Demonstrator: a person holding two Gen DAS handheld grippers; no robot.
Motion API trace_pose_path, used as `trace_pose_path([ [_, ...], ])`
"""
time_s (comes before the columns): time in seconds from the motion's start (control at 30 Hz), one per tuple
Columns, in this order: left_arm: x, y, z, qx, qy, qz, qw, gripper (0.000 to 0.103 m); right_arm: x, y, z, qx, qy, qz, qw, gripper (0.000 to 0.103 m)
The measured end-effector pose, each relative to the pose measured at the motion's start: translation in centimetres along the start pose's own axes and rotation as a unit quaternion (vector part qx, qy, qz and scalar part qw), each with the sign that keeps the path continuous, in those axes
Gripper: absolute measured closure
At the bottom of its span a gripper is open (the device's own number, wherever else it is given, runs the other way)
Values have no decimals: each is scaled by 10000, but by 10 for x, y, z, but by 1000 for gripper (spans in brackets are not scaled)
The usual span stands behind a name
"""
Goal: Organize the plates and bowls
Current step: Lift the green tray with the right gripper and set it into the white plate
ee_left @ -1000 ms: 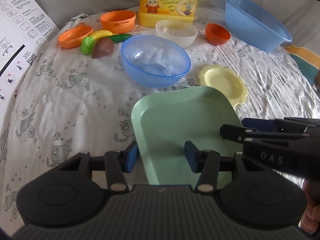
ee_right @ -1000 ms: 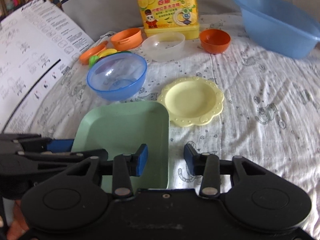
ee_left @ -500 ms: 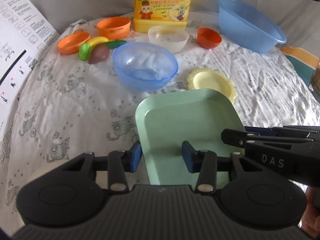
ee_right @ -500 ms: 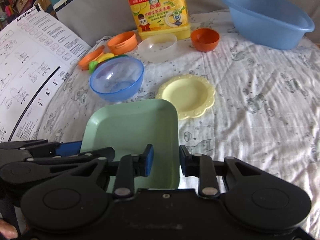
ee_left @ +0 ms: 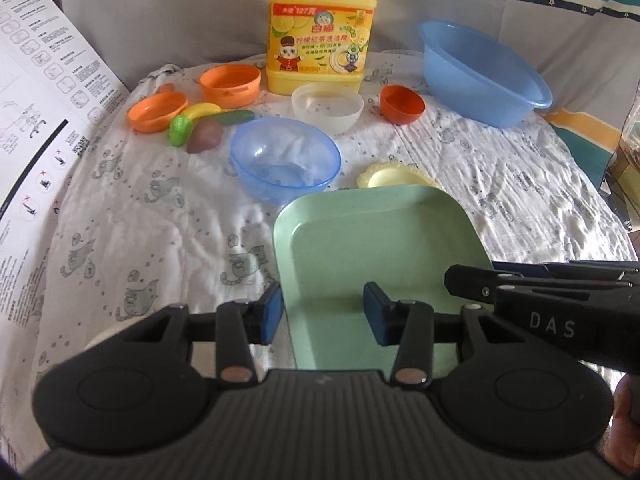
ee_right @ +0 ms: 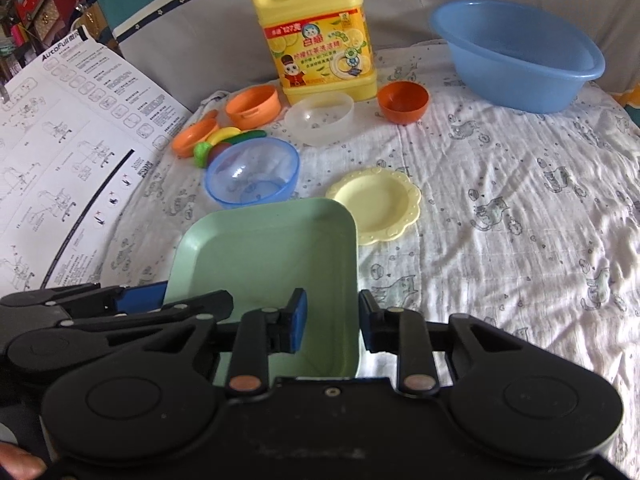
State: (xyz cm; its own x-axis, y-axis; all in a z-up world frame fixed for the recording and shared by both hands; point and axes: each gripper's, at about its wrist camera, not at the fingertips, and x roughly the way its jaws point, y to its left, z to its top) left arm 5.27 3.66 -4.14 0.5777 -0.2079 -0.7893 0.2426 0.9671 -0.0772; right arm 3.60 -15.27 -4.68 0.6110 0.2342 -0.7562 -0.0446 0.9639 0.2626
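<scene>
Lift of the green square plate [ee_right: 264, 248] is the step in hand, as we judge it: we hold it between both tools, one on each side edge. The left tool [ee_left: 322, 312] straddles the plate's left rim, its jaws having closed in a little, with one blue pad outside the rim and the other over the plate's floor; we cannot tell for sure that both pads press. The right tool [ee_right: 332, 322] has narrowed onto the right rim and pinches that edge between its pads. The plate's far edge sits in front of the yellow scalloped plate [ee_right: 376, 208] and the clear blue bowl [ee_right: 252, 170], covering part of each, so it seems off the cat-print cloth [ee_right: 500, 240].

Next, we think, the green plate should be carried level to a spot where plates gather, perhaps beside or under the yellow scalloped plate, keeping both tools moving together so neither rim slips. The white bowl [ee_left: 327, 106], the small orange bowl [ee_left: 401, 103] and the blue basin [ee_left: 482, 72] stand farther back, apart from it.
</scene>
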Motion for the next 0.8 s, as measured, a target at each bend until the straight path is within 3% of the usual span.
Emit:
trace_pose_path([
  [0.37,-37,25,-13,-188,-161,128,9996,60,-16,33,-3,-295,59,162,9994,76],
  [0.8,-64,97,-45,-786,-125,468,9957,60,5,107,-14,-924,546,572,9926,76],
])
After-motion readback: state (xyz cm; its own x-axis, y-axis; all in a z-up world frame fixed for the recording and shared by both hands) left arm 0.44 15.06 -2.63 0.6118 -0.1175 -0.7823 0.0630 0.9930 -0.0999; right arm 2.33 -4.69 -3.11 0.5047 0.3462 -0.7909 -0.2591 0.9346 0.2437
